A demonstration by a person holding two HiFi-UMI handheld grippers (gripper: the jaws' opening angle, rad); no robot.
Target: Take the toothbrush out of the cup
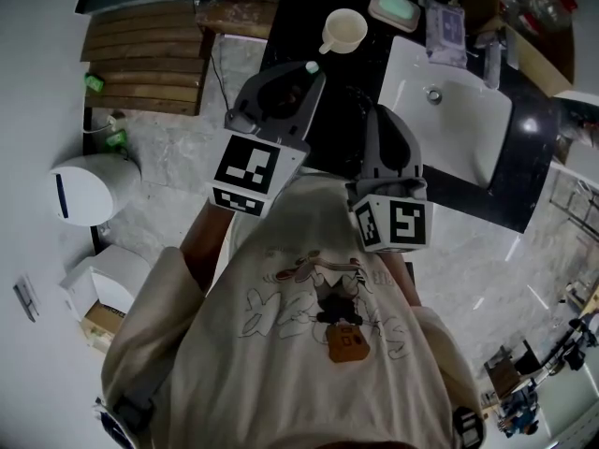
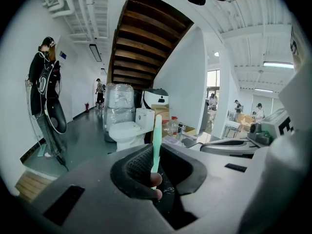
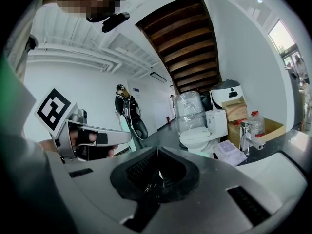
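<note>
Clamped tight on the lower end of a light green toothbrush (image 2: 156,139), the two jaws of the left gripper (image 2: 155,172). Standing straight up from the pads and reaching well past the tips. Out of the cup (image 1: 343,30) and held up in the air, well apart from it. Pressed together into one thin line, with nothing between them, the jaws of the right gripper (image 3: 157,168). Held just to the right of the left one and a little nearer to the person's pale shirt (image 1: 309,335). Ahead of both sets of tips, a black counter (image 1: 299,12). On it, past the left tips, the cream cup sitting upright with its open mouth up. Farther right of the cup, a soap dish (image 1: 393,9) with a green bar inside. Past the right tips, a white sink (image 1: 468,134) set into the counter. Far beyond the toothbrush in the left gripper view, a white toilet (image 2: 126,129) on a shiny floor. Above that, brown wooden stairs (image 2: 146,43) going up. Off to the left of the tips there, a person in dark clothes (image 2: 45,77) standing by the wall.
</note>
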